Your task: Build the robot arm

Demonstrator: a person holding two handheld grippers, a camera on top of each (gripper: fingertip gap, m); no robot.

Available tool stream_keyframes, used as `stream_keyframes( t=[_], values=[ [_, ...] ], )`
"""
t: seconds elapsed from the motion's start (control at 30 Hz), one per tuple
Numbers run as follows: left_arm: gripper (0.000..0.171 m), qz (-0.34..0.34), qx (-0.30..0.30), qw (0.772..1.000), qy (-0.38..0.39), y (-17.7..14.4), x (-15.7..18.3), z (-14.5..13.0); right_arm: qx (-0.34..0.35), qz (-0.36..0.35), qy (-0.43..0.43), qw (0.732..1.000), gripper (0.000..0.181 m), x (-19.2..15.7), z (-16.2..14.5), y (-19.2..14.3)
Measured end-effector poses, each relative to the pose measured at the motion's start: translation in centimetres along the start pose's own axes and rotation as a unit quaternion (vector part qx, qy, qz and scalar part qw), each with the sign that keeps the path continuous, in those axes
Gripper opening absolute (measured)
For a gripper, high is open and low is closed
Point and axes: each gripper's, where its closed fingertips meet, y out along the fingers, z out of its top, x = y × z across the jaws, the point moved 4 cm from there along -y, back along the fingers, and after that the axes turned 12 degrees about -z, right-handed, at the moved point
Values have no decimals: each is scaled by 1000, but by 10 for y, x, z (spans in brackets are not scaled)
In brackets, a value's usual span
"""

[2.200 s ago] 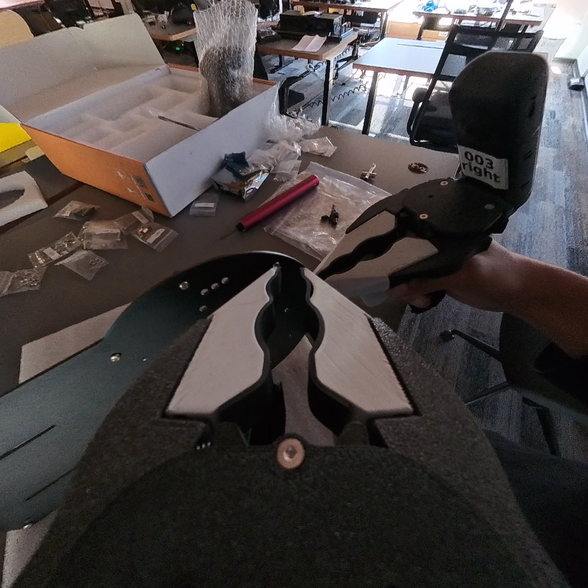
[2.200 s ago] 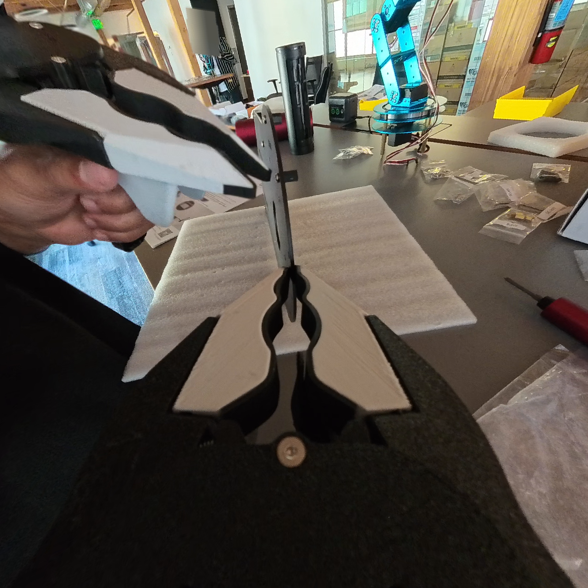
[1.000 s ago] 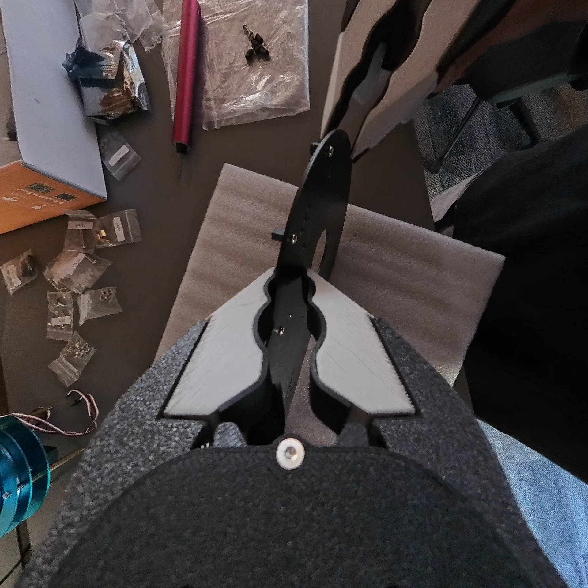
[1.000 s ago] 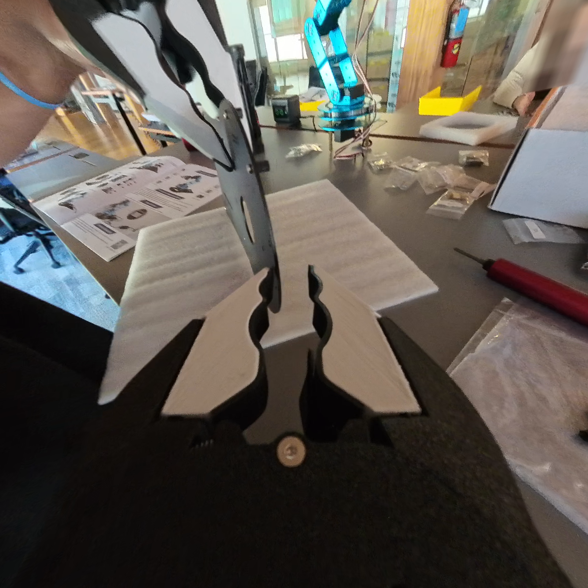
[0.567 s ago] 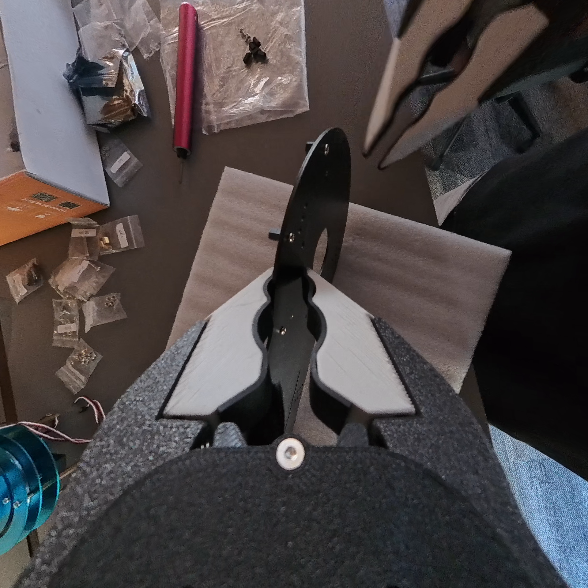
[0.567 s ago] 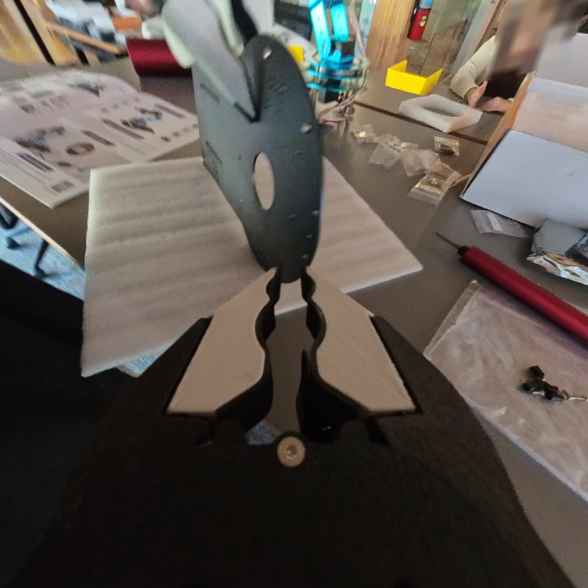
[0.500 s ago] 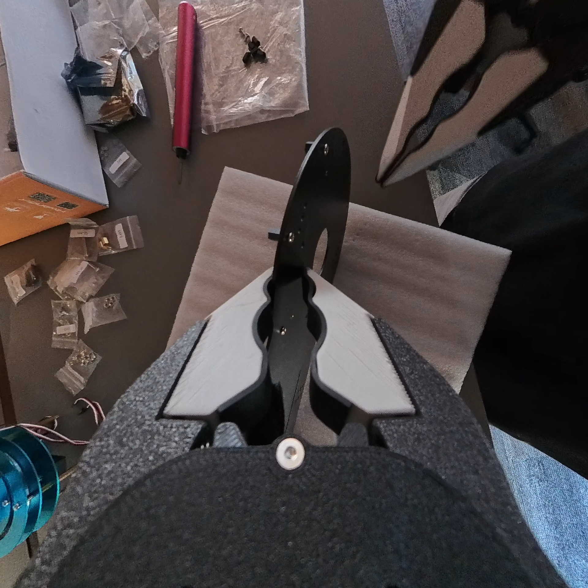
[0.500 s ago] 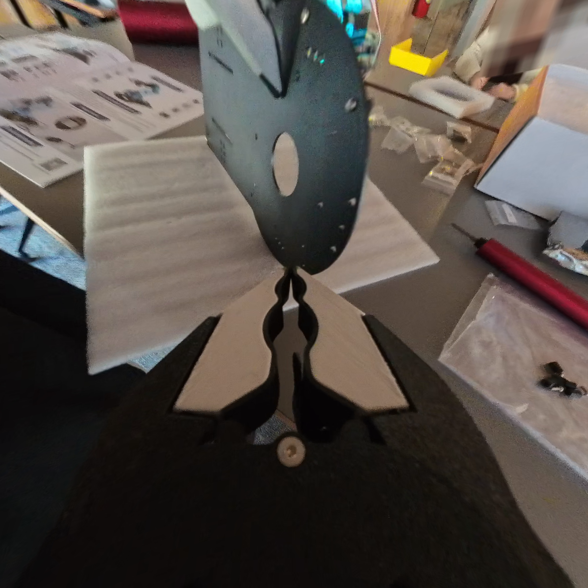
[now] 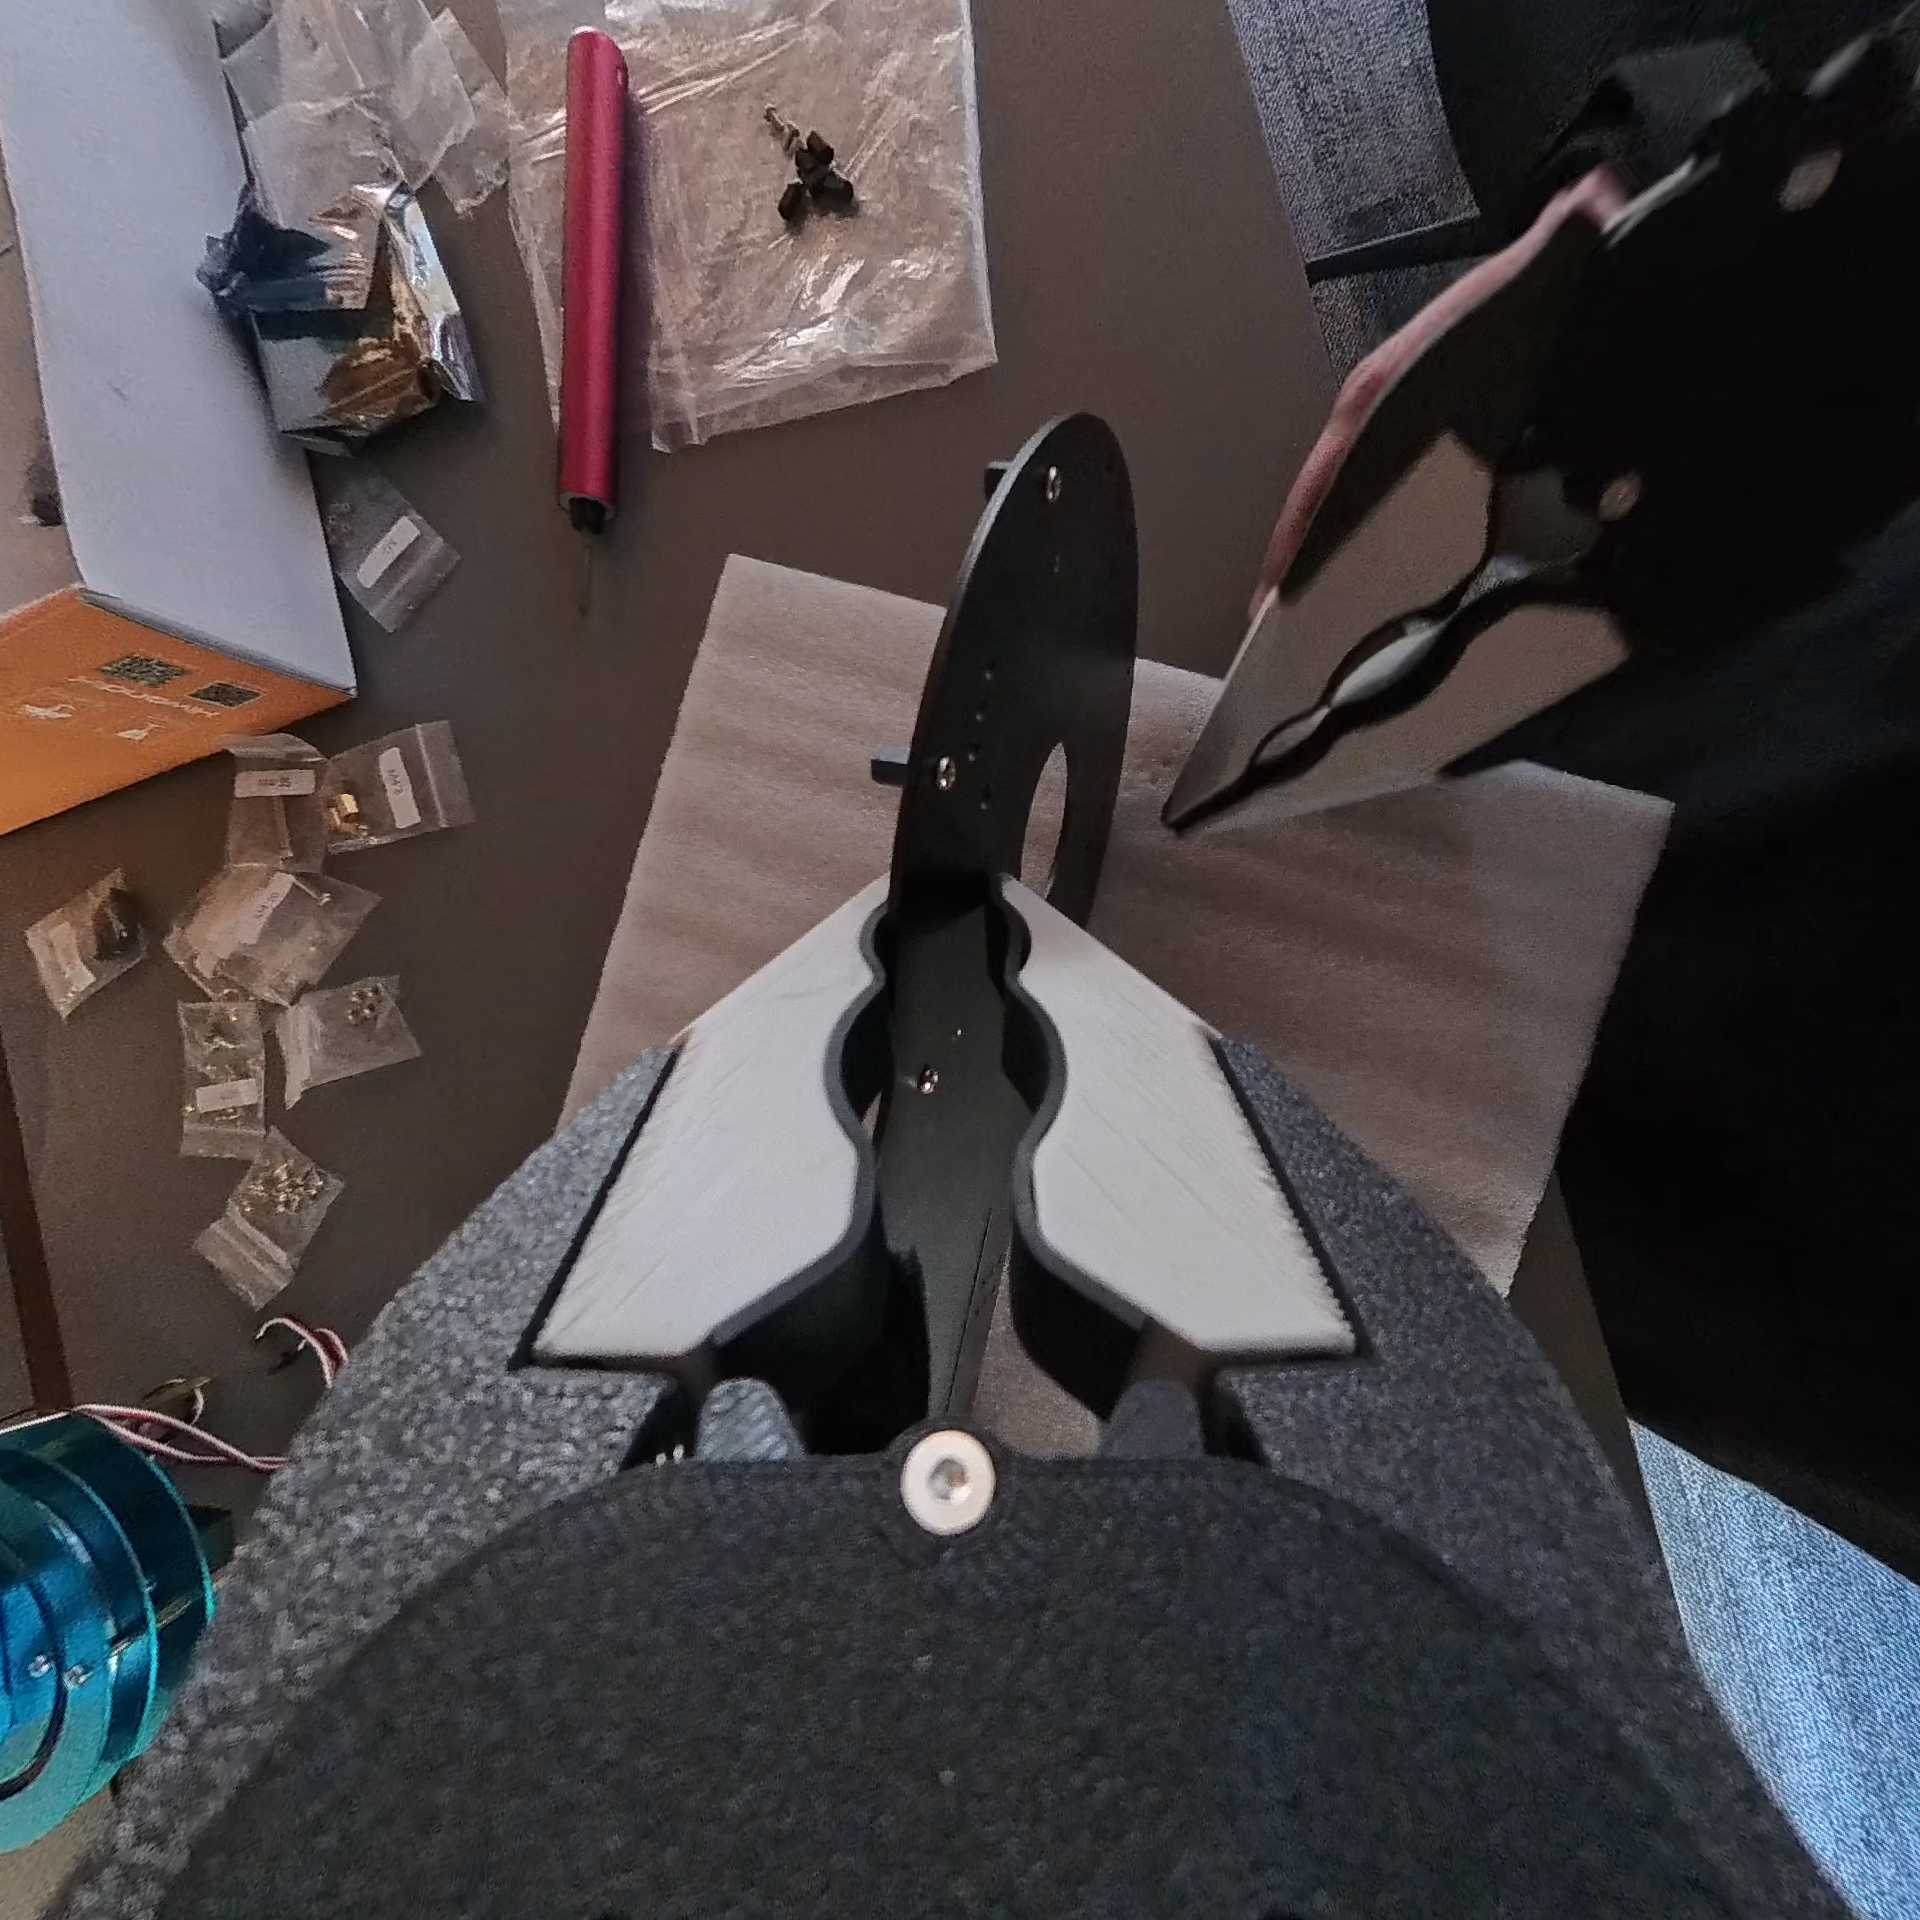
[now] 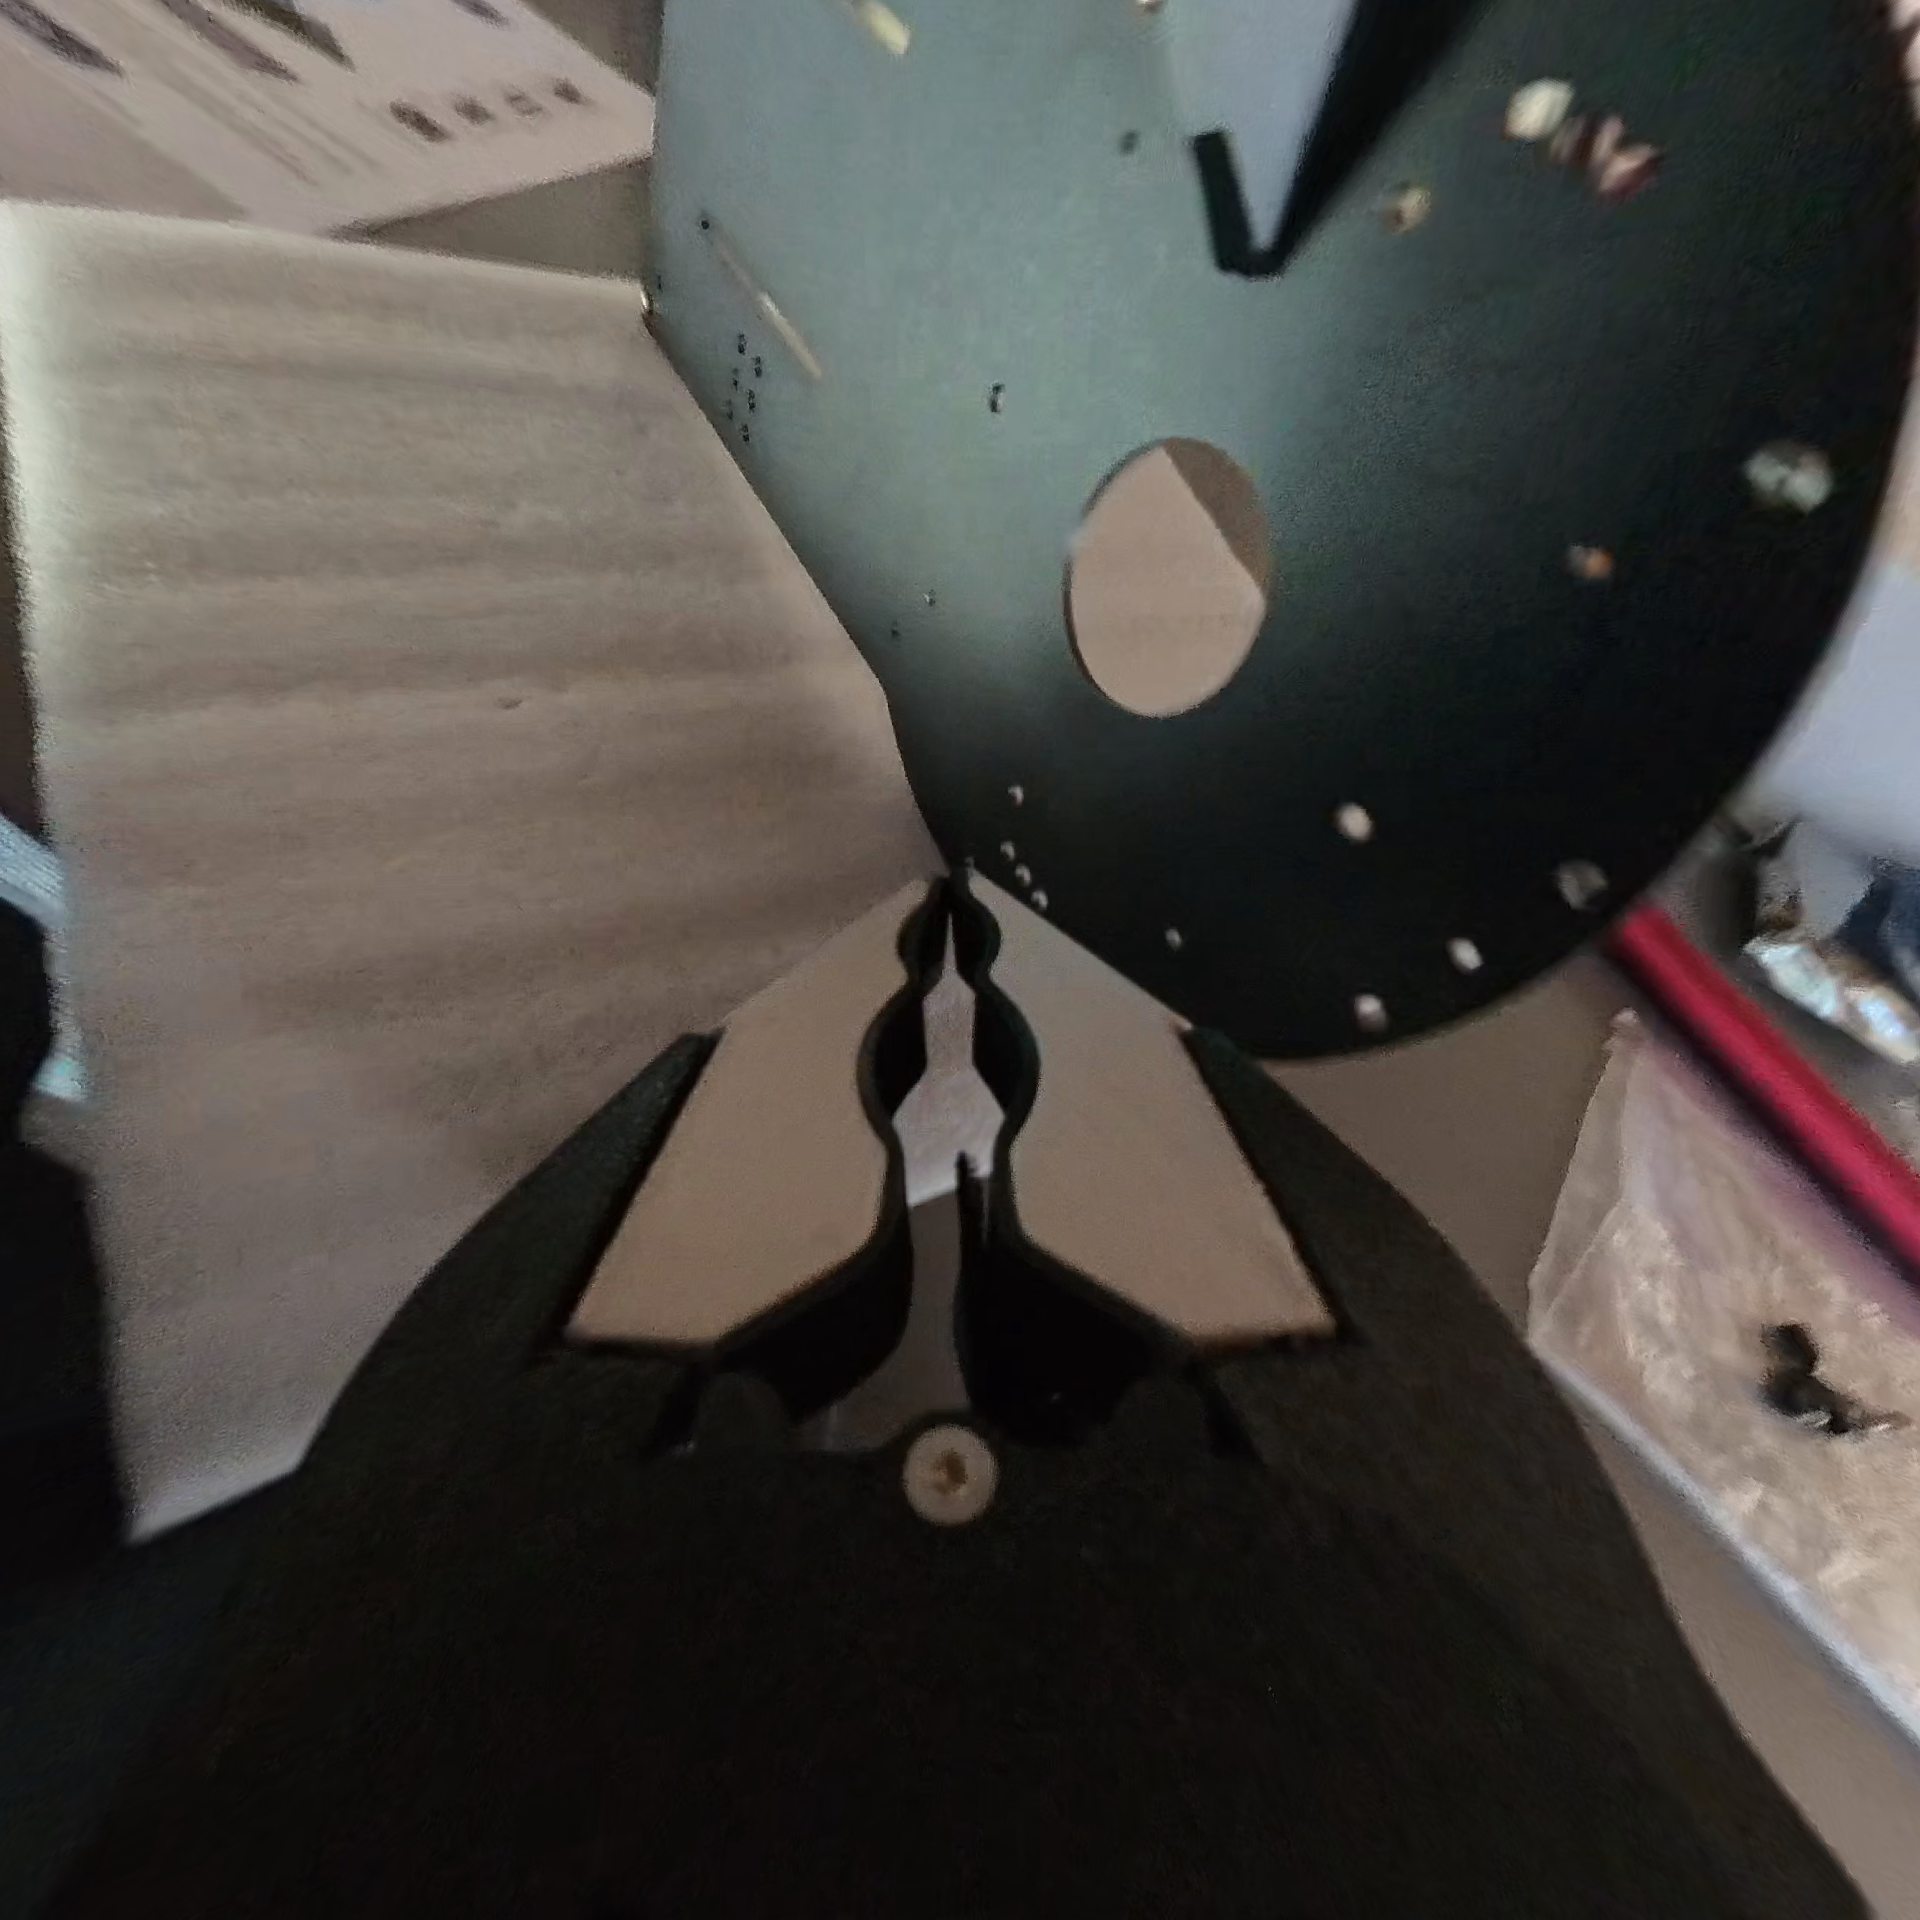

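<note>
My left gripper [image 9: 940, 894] is shut on a black round metal plate [image 9: 1029, 665] with an oval hole and small screws. It holds the plate edge-on above a white foam sheet [image 9: 1299, 987]. My right gripper [image 10: 956, 894] is shut and empty, with its tips right at the plate's [image 10: 1351, 436] lower rim; I cannot tell if they touch. In the left wrist view the right gripper [image 9: 1179, 821] hangs just right of the plate over the foam. The left gripper's fingertips [image 10: 1242, 234] show at the plate's top.
A red screwdriver [image 9: 592, 270] and a plastic bag with black screws [image 9: 821, 177] lie beyond the foam. An orange and white box [image 9: 156, 436] and several small parts bags [image 9: 270, 935] lie to the left. A blue robot base [image 9: 83, 1558] is at lower left. The gap from one gripper's tips to the other's is roughly 10 centimeters.
My right gripper let go of the plate, shut empty and came down to the plate's right side. My left gripper took the plate and holds it steady over the foam.
</note>
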Motion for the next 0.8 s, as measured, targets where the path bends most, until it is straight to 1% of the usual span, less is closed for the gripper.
stream_keyframes(
  t=[0.07, 0.17, 0.3, 0.37, 0.43, 0.47, 0.53, 0.57, 0.6, 0.63, 0.67, 0.73, 0.77, 0.8],
  values=[
    [14, -2, 1, 1000, 1, 0, 0, 0, -26, -2, -36, 999, 0, -7, 0, 15],
    [14, -3, 0, 1000, 0, 0, 0, 0, -53, 8, -44, 998, 0, -10, -3, 30],
    [14, -1, 1, 1000, 3, 0, 1, 0, -47, 14, -50, 998, 0, -8, 4, 29],
    [15, 0, 1, 1000, 3, 0, 1, 0, -16, 32, -54, 998, 0, -16, 21, 28],
    [15, -1, 0, 1000, 2, 0, 1, 0, 0, 38, -63, 997, 0, -25, 36, 34],
    [15, -1, -1, 1000, 1, 0, 0, 0, -2, 42, -70, 997, 0, -29, 39, 38],
    [15, -3, -1, 1000, -1, 0, 0, 0, -18, 21, -90, 996, 0, -29, 35, 47],
    [15, -4, -1, 1000, -1, 0, 0, 0, -23, 15, -100, 995, 0, -27, 34, 46],
    [14, -6, -2, 1000, -2, 0, 0, 0, -15, 16, -101, 995, 0, -25, 35, 37],
    [14, -10, -4, 1000, -2, 0, 0, -1, 6, 12, -82, 997, 0, -20, 37, 22],
    [13, -16, -8, 1000, 1, 0, 1, -1, 28, 0, -45, 999, 0, -9, 38, 5],
    [11, -33, -19, 999, 4, 1, 3, -2, 53, -28, 61, 996, 0, 23, 27, -26],
    [11, -41, -25, 999, 4, 2, 3, -3, 56, -3, 100, 993, 4, 33, 18, -37],
    [11, -46, -29, 999, 5, 3, 3, -3, 44, 13, 123, 991, 20, 42, 7, -41]
  ],
)
